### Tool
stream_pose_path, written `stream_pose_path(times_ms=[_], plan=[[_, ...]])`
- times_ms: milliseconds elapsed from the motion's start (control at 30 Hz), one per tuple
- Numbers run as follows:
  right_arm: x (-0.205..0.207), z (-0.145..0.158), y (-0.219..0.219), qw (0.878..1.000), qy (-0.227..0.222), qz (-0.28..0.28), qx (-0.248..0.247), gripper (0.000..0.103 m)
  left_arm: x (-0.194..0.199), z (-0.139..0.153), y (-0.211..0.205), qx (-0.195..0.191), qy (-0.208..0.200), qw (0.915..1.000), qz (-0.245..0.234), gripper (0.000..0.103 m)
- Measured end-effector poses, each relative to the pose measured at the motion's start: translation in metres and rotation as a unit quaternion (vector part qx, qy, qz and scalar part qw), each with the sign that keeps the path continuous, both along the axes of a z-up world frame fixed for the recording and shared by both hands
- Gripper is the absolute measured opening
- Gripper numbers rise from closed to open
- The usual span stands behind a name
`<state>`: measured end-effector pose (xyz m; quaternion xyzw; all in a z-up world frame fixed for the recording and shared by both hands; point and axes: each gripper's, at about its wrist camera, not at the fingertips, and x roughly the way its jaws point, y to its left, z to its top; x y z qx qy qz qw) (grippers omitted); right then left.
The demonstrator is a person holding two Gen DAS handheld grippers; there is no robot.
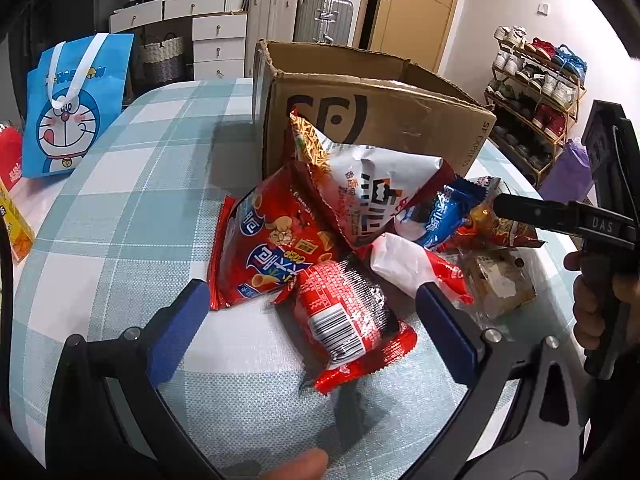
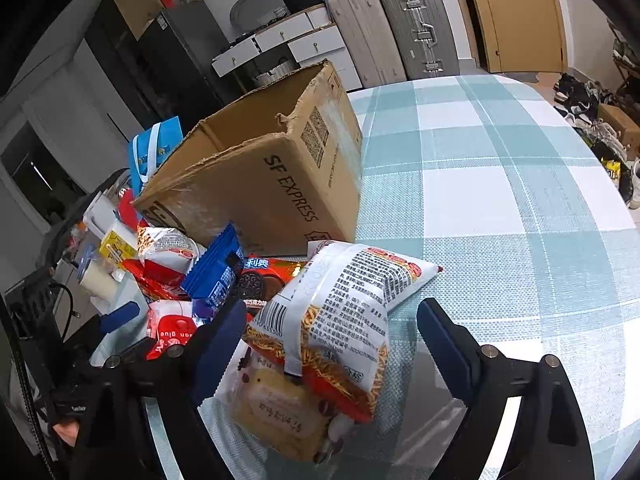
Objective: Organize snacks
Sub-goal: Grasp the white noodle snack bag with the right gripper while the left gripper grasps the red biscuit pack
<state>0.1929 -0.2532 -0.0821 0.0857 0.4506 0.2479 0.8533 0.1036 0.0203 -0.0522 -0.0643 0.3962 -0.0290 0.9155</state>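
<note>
Far left, the blue cartoon tote bag (image 1: 76,108) stands at the table edge, well apart from the pile; we ignore it.

Next, the left gripper (image 1: 312,300): jaws wide, holding nothing, blue pads either side of the red barcode packet (image 1: 352,320), not pressing on it. The red crisp bag (image 1: 264,240) lies just beside the left pad and overlaps the packet's top corner. Risk as we judge it: closing here could snag that bag's edge, or the glossy wrapper could squirt out forward.

Centre: snacks sit heaped on the checked tablecloth (image 1: 132,208) against the front of the open cardboard box (image 1: 372,120). The white noodle-snack bag (image 1: 368,196) leans on the box. Pull anything from under it and we expect the heap to shift.

Right: the blue cookie pack (image 1: 444,208) and the clear-wrapped cake (image 2: 280,404) lie under the noodle bag's end. The right gripper (image 2: 332,328) is open fairly wide around that white bag (image 2: 344,312), gripping nothing; the left pad looks close to or touching it, the right pad clear. Risks: a puffy bag could pop or slip under an off-centre pinch, the cake beneath could get squashed or dragged, and both tools crowd the same pile, so they could collide.
</note>
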Motion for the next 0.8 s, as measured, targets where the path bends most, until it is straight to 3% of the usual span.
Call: stream_pose_path(times_ms=[100, 200, 267, 533, 567, 800], plan=[[0.003, -0.002, 0.0, 1.0, 0.004, -0.005, 0.005, 0.089, 0.0, 0.0, 0.001, -0.001, -0.001, 1.0, 0.001, 0.102], [0.006, -0.005, -0.001, 1.0, 0.011, -0.008, 0.012, 0.082, 0.001, -0.001, -0.001, -0.002, 0.001, 1.0, -0.005, 0.102], [0.007, -0.006, 0.0, 1.0, 0.013, -0.006, 0.012, 0.068, 0.0, -0.001, -0.002, -0.001, 0.001, 1.0, -0.004, 0.102], [0.001, -0.003, -0.006, 1.0, -0.003, -0.005, 0.012, 0.057, -0.001, 0.001, -0.004, 0.001, 0.006, 1.0, -0.005, 0.102], [-0.001, -0.002, -0.007, 1.0, -0.008, -0.004, 0.011, 0.052, -0.001, 0.001, -0.005, 0.002, 0.007, 1.0, -0.004, 0.102], [-0.008, 0.005, -0.014, 1.0, -0.024, -0.002, 0.012, 0.05, 0.002, -0.001, 0.0, -0.014, 0.021, 0.9996, 0.009, 0.102]])
